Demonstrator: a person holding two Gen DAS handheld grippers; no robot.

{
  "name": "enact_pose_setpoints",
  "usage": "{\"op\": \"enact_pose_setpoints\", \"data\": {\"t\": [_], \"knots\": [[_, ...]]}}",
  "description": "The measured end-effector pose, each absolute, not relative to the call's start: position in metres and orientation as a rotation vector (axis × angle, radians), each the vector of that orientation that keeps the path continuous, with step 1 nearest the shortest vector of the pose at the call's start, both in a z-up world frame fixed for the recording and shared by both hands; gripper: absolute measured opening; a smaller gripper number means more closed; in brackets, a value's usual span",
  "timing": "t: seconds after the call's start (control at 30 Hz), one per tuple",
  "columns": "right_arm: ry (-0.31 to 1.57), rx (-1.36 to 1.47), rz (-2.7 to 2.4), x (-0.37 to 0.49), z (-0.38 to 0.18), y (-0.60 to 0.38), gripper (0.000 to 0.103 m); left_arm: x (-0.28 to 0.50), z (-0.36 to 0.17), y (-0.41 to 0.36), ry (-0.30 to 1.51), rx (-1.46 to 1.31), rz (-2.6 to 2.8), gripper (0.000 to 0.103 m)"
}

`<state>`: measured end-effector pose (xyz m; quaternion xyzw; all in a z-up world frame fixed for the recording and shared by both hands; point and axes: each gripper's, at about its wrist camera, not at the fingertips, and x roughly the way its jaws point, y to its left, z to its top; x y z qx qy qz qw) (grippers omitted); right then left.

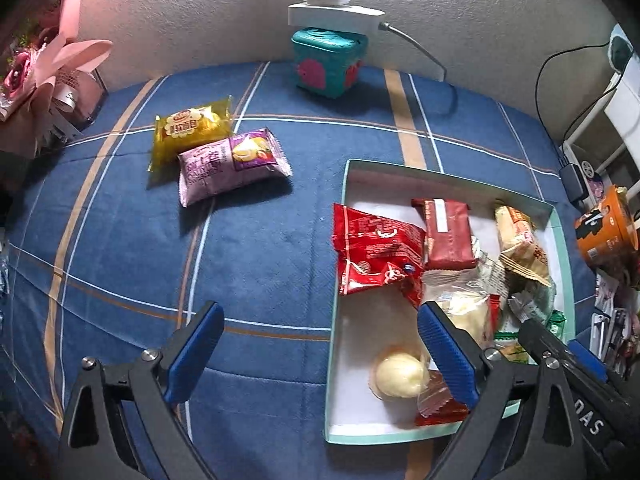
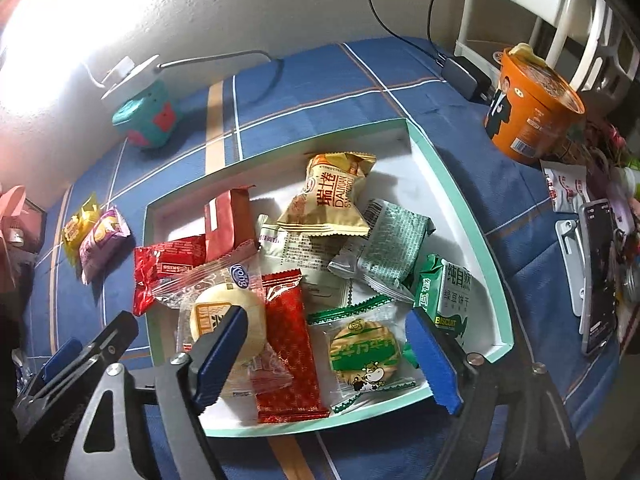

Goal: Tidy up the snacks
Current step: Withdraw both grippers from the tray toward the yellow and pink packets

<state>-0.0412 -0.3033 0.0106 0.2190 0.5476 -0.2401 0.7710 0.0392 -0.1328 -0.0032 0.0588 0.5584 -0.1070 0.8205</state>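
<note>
Both tools released: left tool, right tool above the shallow mint-rimmed cardboard tray; its heaped wrappers could spill if nudged

Both wrist cameras looked steeply down from close above; each view shared the mint-rimmed box.

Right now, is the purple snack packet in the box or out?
Out. The purple packet lies on the blue cloth beside the yellow packet, away from the box.
</note>
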Motion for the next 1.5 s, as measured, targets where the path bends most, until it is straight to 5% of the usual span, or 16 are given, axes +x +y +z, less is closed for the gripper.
{"op": "enact_pose_setpoints", "data": {"t": [0.1,1.5], "knots": [[1.185,0.458,-0.527,-0.042,0.012,-0.302,0.103,0.042,-0.003,-0.129,1.164,0.143,-0.201,0.102],[1.138,0.294,-0.239,0.036,0.028,-0.152,0.103,0.106,0.014,0.065,1.09,0.136,0.19,0.102]]}}
